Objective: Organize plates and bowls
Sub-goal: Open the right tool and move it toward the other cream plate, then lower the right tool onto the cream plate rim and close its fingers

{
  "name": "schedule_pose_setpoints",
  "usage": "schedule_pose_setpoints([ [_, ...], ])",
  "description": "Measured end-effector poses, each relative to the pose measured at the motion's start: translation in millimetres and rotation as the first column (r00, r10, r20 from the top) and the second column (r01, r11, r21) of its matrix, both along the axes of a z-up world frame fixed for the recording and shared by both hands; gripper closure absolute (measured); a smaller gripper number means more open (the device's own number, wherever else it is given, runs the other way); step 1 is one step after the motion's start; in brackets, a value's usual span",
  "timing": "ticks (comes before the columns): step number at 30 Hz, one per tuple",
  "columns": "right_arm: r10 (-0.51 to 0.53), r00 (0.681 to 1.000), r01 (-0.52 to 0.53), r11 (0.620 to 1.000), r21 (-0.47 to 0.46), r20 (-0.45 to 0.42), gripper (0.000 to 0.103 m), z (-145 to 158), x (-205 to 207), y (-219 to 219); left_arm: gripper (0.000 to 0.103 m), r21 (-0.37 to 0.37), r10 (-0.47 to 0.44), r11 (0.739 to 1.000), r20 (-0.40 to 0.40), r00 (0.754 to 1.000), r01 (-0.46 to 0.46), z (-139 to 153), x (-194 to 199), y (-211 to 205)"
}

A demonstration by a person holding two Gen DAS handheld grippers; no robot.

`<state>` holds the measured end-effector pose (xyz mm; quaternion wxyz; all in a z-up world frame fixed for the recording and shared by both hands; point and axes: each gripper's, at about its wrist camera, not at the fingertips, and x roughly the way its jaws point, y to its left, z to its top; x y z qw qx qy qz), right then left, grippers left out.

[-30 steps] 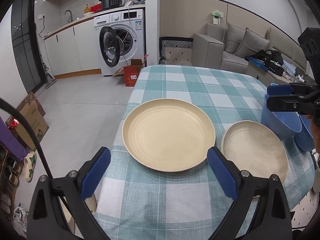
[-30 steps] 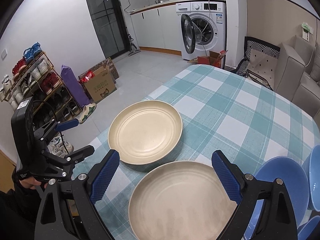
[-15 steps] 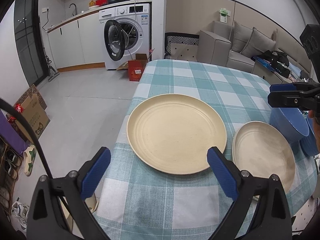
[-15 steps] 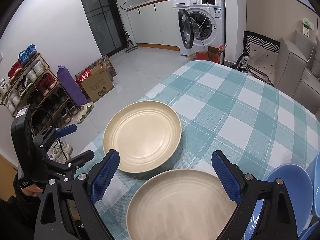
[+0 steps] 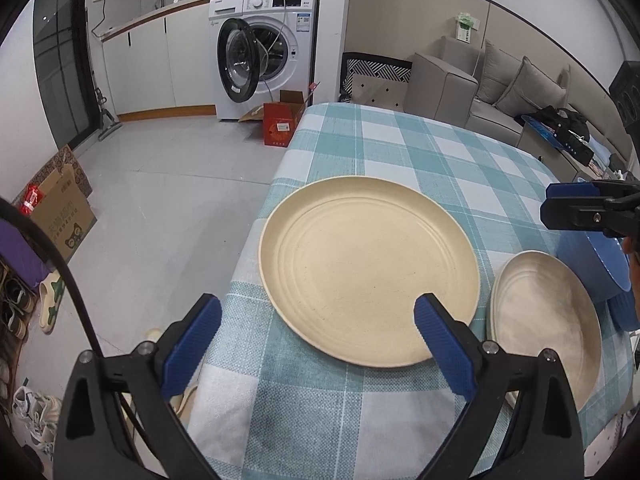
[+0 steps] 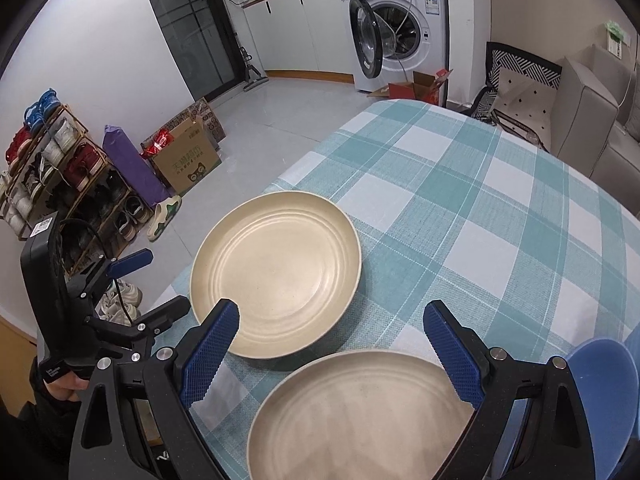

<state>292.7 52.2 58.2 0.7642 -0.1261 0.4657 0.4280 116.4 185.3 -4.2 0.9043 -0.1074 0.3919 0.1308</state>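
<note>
Two cream plates lie on the checked tablecloth. The large plate (image 5: 368,268) sits near the table's left edge; it also shows in the right wrist view (image 6: 276,280). The second plate (image 5: 544,328) lies to its right, directly below my right gripper (image 6: 332,320), where it shows again (image 6: 360,416). A blue bowl (image 5: 592,264) stands beside it, with part of it showing in the right wrist view (image 6: 604,392). My left gripper (image 5: 320,312) is open and empty, just short of the large plate's near rim. My right gripper is open and empty, and appears in the left wrist view (image 5: 580,208).
The table (image 5: 400,152) drops off at its left edge to the floor. A washing machine (image 5: 264,48) with its door open, a red box (image 5: 280,128), a cardboard box (image 6: 188,160), a shoe rack (image 6: 52,168) and a grey sofa (image 5: 480,92) surround it.
My left gripper has swung left, so both plates now sit further right in its view. My right gripper has pulled back slightly. Both stay open.
</note>
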Motion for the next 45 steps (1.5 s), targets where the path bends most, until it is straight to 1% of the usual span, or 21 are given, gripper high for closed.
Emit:
schedule_pose_setpoints([
  [5, -0.002, 1.000, 0.002, 1.000, -0.023, -0.021, 0.008, -14.2, 4.6, 10.9, 0.005, -0.013, 0.023, 1.000, -0.014, 1.000, -0.023, -7.0, 3.8, 8.7],
  [18, -0.056, 0.995, 0.052, 0.997, -0.056, -0.086, 0.008, -46.0, 17.4, 33.6, 0.005, -0.033, 0.058, 0.998, -0.050, 0.997, -0.060, -26.2, 17.5, 24.9],
  [35, -0.055, 0.992, 0.045, 0.995, -0.086, -0.110, 0.008, -66.6, 26.1, 51.2, 0.005, -0.034, 0.075, 0.996, -0.082, 0.994, -0.078, -39.6, 28.2, 35.9],
  [45, -0.058, 0.990, 0.044, 0.993, -0.111, -0.129, 0.020, -80.5, 34.5, 55.4, 0.008, -0.032, 0.073, 0.997, -0.092, 0.993, -0.076, -42.4, 34.3, 36.1],
])
